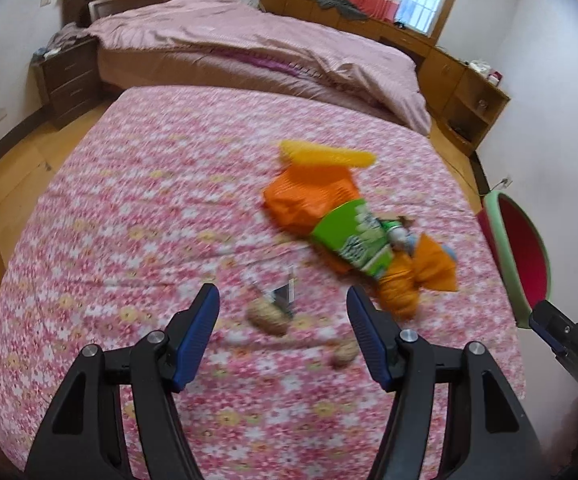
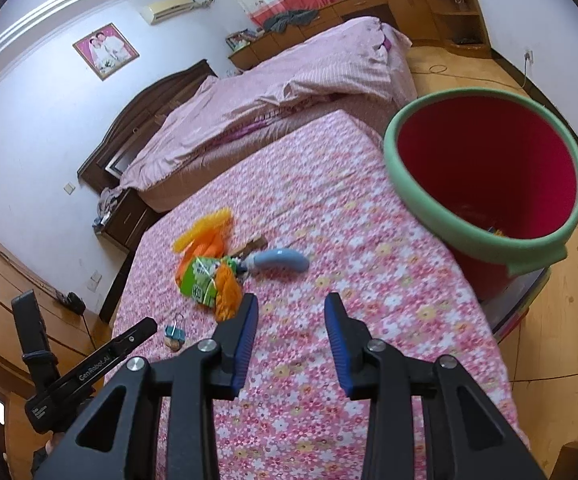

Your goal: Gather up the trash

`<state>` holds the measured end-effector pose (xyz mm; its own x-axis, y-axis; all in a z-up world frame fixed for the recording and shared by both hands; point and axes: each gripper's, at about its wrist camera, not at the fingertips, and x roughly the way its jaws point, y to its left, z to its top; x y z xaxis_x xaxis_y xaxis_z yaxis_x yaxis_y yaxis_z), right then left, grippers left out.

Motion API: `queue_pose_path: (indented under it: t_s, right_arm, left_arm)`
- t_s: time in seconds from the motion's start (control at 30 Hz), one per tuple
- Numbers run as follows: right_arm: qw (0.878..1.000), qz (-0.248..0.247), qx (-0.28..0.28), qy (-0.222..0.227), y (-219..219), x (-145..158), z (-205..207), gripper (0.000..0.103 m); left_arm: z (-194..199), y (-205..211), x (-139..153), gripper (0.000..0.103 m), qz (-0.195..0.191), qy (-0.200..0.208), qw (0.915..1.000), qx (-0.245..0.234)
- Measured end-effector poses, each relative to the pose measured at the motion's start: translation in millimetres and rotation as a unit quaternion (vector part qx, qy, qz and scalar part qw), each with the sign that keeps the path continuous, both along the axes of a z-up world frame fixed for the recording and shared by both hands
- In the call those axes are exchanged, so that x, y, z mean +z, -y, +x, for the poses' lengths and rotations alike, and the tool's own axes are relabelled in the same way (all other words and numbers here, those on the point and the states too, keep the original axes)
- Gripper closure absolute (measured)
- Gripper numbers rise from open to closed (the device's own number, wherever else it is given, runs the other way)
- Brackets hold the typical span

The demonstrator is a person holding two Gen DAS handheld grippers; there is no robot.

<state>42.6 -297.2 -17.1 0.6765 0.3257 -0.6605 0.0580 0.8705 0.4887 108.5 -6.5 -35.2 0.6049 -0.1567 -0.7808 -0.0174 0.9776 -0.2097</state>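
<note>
The left gripper is open wide and holds nothing. The right gripper is open wide too, and it is empty as well.

The trash lies on the flowered cloth that covers the table. There is a heap made of an orange bag, a yellow strip and a green wrapper. In the right wrist view a blue curved thing lies just beside the heap. Closer in, there is a small brown nut shell with a little clip-like thing touching it. A 2nd small brown bit sits near the left gripper's right finger. The picture is blurry, so I cannot say for sure what these small bits are.

The brown shell lies right in front of the left gripper, between the lines of its 2 fingers and a little ahead of the tips. Its long side runs across the gap, tipped a bit. The left gripper is much nearer to it than the right one. I think the left gripper should go straight ahead and down for it.

The red bin with the green rim stands at the right edge of the table, near the right gripper. Some bits lie at its bottom.
</note>
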Motion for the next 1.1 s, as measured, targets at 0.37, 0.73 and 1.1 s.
queue_pose_path:
  t_s: [0.37,0.73,1.1]
  right_arm:
    - [0.999,-0.007,0.015,-0.027,-18,-16,8,0.065]
    - [0.999,-0.012,0.025,-0.041,-28,-22,19,0.065]
    - [0.998,-0.014,0.047,-0.043,-49,-30,33,0.065]
  left_arm:
    - [15,3,-27,0.056,-0.003,-0.035,0.9991,-0.022]
    - [35,11,-37,0.08,0.003,-0.047,0.9982,-0.037]
    - [27,-3,-22,0.089,-0.036,-0.017,0.9984,-0.041]
